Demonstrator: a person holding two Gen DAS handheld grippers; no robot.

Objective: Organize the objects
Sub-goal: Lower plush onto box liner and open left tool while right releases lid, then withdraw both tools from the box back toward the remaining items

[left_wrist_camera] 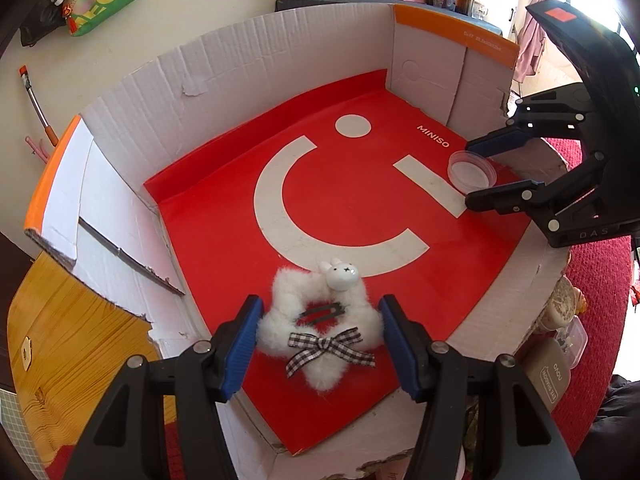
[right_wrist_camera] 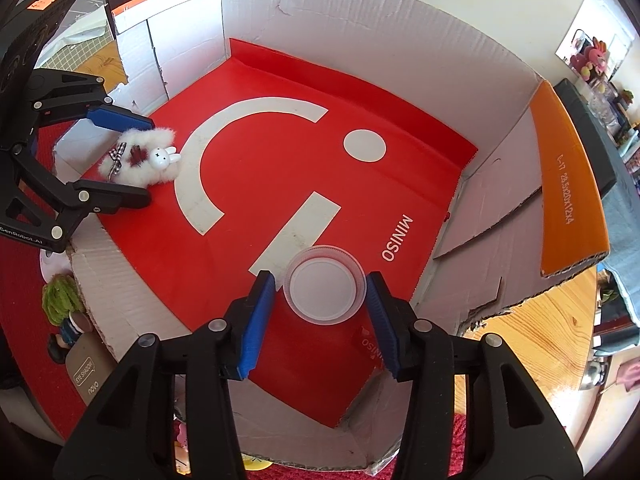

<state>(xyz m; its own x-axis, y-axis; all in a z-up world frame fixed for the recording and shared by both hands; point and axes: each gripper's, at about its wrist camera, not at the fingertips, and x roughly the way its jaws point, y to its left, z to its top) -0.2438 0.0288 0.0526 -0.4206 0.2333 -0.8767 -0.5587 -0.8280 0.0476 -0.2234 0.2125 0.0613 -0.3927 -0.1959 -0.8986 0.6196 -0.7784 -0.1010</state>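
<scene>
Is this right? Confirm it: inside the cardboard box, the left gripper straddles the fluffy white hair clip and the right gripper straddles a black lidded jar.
One detail is wrong. The right gripper straddles a clear, shallow round plastic container, open-topped, not a black lidded jar; the right wrist view shows it. The rest holds: the left gripper straddles the fluffy white hair clip inside the cardboard box.

Box (left_wrist_camera: 280,60): white corrugated cardboard, matt, edges torn rough. Liner (left_wrist_camera: 224,208): red glossy sheet. Hair clip (left_wrist_camera: 320,320): fluffy white fur, gingham cloth bow, glossy plastic rabbit. Dish (right_wrist_camera: 324,290): clear smooth plastic. Worktop (left_wrist_camera: 72,320): varnished wood. Tongs' pads (left_wrist_camera: 244,344): ribbed blue rubber.
</scene>
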